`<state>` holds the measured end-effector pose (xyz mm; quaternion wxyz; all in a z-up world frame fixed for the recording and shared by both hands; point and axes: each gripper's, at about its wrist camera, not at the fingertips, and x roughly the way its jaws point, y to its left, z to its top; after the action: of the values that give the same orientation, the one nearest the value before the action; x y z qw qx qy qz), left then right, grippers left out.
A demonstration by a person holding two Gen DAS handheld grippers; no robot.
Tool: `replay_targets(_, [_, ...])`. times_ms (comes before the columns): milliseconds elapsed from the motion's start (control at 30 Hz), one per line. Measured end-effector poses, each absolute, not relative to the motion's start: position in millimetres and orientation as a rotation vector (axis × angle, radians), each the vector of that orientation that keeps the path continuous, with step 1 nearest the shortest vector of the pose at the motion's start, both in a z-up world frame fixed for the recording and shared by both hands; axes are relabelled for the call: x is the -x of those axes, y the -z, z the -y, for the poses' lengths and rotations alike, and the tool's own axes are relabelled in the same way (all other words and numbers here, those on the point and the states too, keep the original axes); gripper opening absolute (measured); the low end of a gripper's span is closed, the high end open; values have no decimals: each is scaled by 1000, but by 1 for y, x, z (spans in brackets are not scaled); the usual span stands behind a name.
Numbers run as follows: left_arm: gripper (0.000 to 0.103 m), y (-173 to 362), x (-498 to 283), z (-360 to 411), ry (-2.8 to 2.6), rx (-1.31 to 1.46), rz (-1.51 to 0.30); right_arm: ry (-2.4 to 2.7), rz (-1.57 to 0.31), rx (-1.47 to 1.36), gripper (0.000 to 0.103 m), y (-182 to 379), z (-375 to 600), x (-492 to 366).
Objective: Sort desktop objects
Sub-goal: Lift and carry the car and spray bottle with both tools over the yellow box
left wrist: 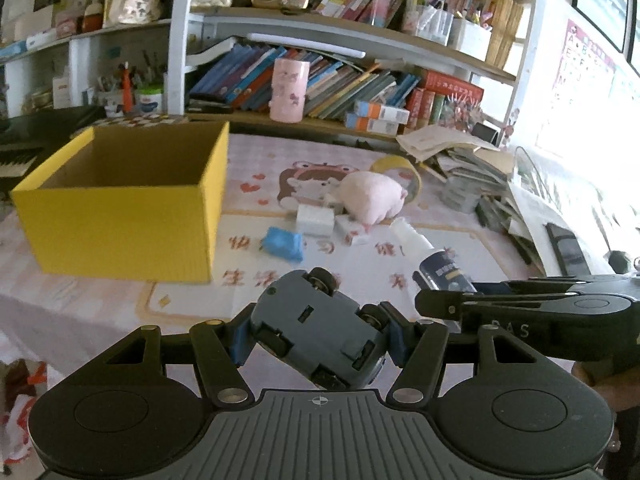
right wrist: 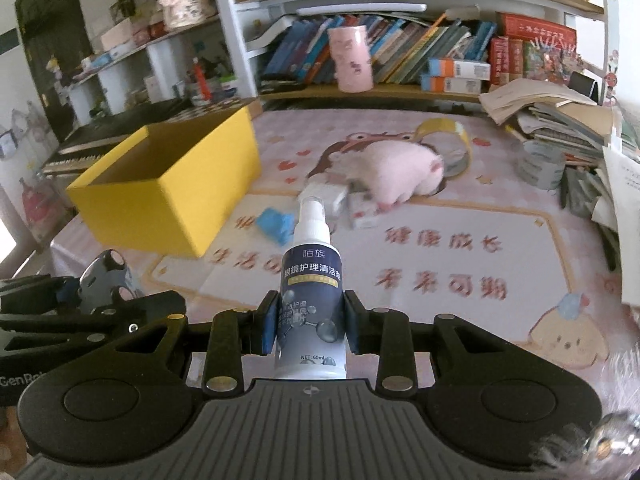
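Note:
My left gripper [left wrist: 316,336] is shut on a grey toy car [left wrist: 316,332], held underside up above the desk mat; the car also shows in the right wrist view [right wrist: 106,276]. My right gripper [right wrist: 311,326] is shut on a small spray bottle [right wrist: 314,292] with a dark label, nozzle pointing forward; it also shows in the left wrist view [left wrist: 432,256]. An open yellow box [left wrist: 124,204] stands to the left, also in the right wrist view [right wrist: 172,184]. A pink plush toy [left wrist: 374,196], a blue crumpled item [left wrist: 282,242], white small boxes [left wrist: 316,220] and a tape roll [left wrist: 400,170] lie mid-mat.
A bookshelf [left wrist: 320,80] with a pink cup [left wrist: 289,90] runs along the back. Piles of books and papers [right wrist: 560,128] crowd the right side. A keyboard instrument [right wrist: 80,148] sits behind the box. The pink mat [right wrist: 440,240] covers the desk.

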<state>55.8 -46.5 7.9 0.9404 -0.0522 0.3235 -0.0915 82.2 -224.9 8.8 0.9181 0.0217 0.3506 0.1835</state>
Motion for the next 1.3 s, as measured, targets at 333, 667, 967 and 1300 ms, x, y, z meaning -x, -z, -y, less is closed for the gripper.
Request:
replay_targets(333, [62,-6,-8,-4,132,140,-657,-421,-727,-32,30,-4,179,-38])
replay_targets(667, [62,-8,11,-33,102,157,-632,-468,-705,4,30,-10,143,-23])
replay_targets(967, [62,-6,13,-48,96,169,-636,-473,-703,3,30,-10,132,-20])
replay_targets(1300, [62,-5,16,-52,79,171,-634,-495,-715,15,30,-7,119,-20])
